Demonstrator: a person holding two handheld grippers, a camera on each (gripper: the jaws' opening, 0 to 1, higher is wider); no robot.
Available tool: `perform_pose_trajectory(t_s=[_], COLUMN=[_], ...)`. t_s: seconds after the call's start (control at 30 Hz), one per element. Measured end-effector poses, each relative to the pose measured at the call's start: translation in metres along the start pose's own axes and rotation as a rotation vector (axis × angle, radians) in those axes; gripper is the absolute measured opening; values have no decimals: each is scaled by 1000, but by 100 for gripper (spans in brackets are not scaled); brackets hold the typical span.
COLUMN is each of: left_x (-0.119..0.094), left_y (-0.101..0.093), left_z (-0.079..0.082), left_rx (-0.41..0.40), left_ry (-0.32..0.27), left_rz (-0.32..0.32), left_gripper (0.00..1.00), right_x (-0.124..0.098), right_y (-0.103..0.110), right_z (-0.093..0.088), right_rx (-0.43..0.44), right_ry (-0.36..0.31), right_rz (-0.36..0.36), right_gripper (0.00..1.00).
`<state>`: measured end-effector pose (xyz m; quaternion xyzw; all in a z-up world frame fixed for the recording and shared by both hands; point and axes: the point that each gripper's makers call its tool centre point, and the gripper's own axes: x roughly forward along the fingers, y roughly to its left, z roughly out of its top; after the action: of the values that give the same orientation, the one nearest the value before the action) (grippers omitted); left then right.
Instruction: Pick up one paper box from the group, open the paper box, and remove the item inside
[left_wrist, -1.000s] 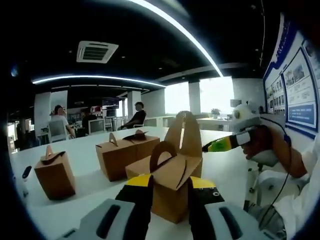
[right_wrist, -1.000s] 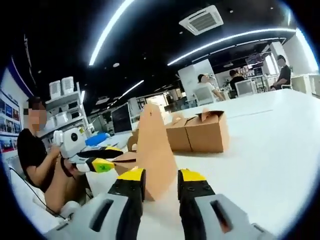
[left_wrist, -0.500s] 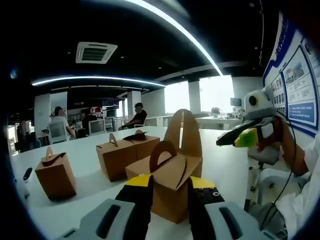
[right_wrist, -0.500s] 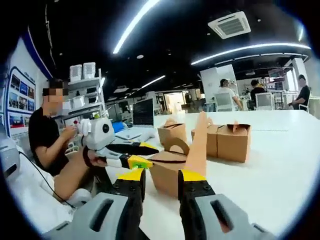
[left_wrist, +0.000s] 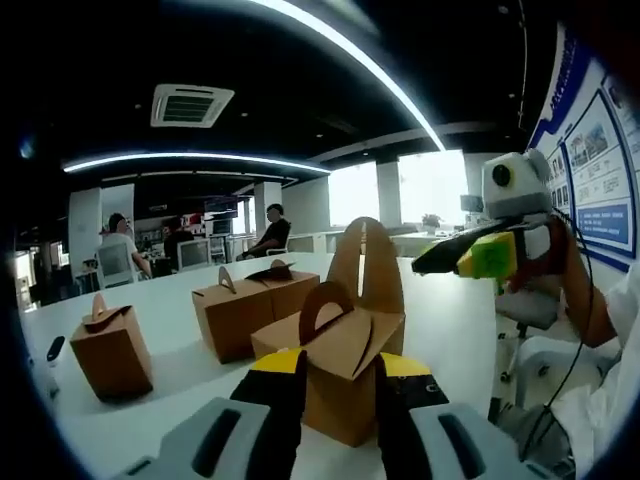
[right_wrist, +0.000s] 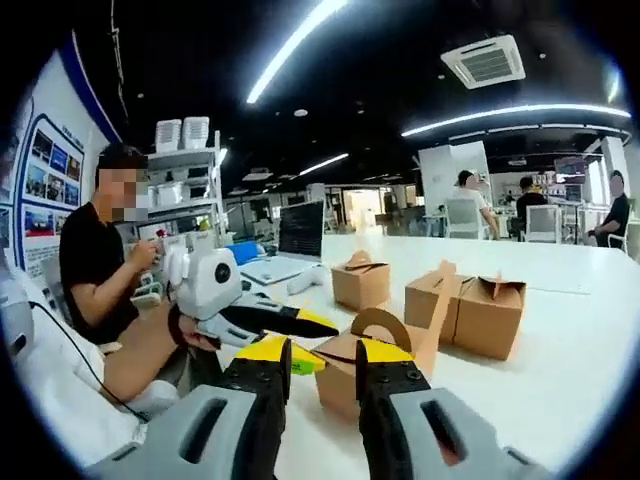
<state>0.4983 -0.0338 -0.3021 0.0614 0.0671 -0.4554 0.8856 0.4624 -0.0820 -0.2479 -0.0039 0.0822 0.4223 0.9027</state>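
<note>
Closest to me, my left gripper (left_wrist: 338, 385) is clamped on the paper box (left_wrist: 340, 365) I picked out, its yellow-tipped jaws pressing the sides while it rests on the white table (left_wrist: 190, 385). My right gripper (right_wrist: 322, 362) holds nothing, jaws apart, and hangs clear of the flaps. The lifted flap (left_wrist: 366, 265) stands upright — opening is underway, I judge, but nothing is out yet. The box is matte brown card, creased, with arched cut-out handles. Farther back sit three closed boxes (left_wrist: 235, 310) of the same stiff card — untouched.
</note>
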Motion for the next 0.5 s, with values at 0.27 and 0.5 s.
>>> perform_pose_trajectory(t_s=[0.27,0.5], left_x=[-1,-1], left_y=[-1,-1], left_z=[0,0], left_rx=[2,4], left_ry=[1,3], left_rz=[-2,-4], left_gripper=[29,29], right_x=[20,15], right_y=[-12,-31], right_z=[11,-2], right_rx=[-65,-55], right_ry=[15,31], right_rz=[-38,-87], right_gripper=[27,27])
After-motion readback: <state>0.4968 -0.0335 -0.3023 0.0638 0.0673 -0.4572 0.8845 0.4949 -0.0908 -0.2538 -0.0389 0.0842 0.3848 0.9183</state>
